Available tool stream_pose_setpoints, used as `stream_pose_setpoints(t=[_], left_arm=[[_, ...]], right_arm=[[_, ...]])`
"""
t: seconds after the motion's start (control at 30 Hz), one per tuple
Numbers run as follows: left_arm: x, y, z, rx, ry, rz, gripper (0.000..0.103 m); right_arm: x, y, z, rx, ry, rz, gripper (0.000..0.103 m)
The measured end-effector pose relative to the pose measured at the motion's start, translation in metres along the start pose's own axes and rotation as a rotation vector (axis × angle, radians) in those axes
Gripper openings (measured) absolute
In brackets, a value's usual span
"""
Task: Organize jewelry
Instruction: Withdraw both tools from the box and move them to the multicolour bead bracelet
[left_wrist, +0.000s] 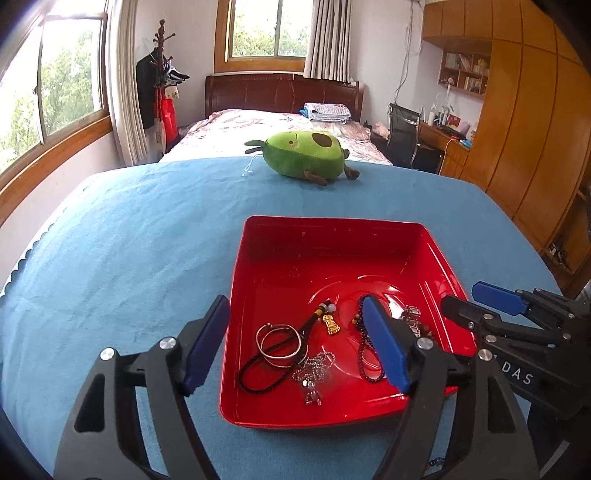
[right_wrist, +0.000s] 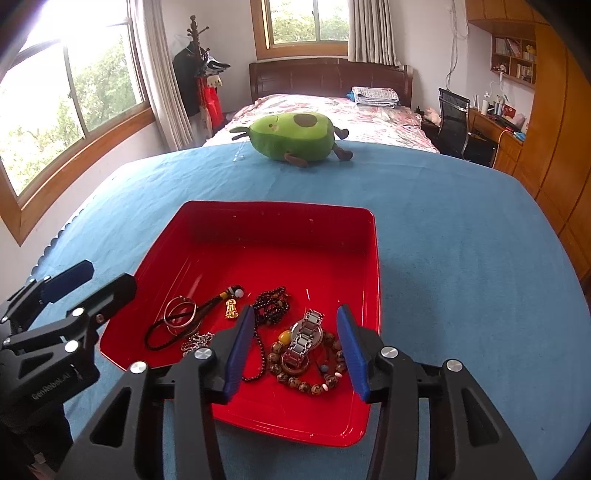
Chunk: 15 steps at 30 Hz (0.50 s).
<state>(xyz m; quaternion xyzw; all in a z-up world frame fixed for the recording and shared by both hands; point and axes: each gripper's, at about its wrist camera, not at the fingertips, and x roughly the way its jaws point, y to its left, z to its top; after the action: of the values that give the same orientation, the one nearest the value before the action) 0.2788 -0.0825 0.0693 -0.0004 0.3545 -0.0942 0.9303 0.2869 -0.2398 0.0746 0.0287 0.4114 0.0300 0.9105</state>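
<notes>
A red tray (left_wrist: 325, 243) (right_wrist: 258, 236) sits on the blue cloth and holds jewelry. In it lie silver bangles (left_wrist: 279, 341) (right_wrist: 180, 311), a black cord with a gold charm (left_wrist: 330, 325) (right_wrist: 232, 309), a silver chain (left_wrist: 314, 373) (right_wrist: 195, 341), dark bead strands (left_wrist: 364, 354) (right_wrist: 273, 301), a metal watch (right_wrist: 304, 339) and a brown bead bracelet (right_wrist: 306, 384). My left gripper (left_wrist: 295, 347) is open over the tray's near left part, empty. My right gripper (right_wrist: 295, 350) is open above the watch and bracelet, empty.
A green avocado plush (left_wrist: 304, 153) (right_wrist: 291, 140) lies at the far edge of the blue-covered table (left_wrist: 129, 258). Behind are a bed, windows, a coat stand, a desk with chair and wooden wardrobes at right.
</notes>
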Motion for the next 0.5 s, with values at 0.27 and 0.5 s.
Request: stream_pose_setpoints(t=[0.27, 0.5], left_arm=[[-0.012, -0.001, -0.004, 0.004, -0.014, 0.001, 0.074], [-0.025, -0.001, -0.012, 0.013, -0.024, 0.008, 0.075]], right_arm=[[-0.012, -0.004, -0.006, 0.011, -0.012, -0.003, 0.047], [-0.021, -0.006, -0.017, 0.018, -0.008, -0.005, 0.047]])
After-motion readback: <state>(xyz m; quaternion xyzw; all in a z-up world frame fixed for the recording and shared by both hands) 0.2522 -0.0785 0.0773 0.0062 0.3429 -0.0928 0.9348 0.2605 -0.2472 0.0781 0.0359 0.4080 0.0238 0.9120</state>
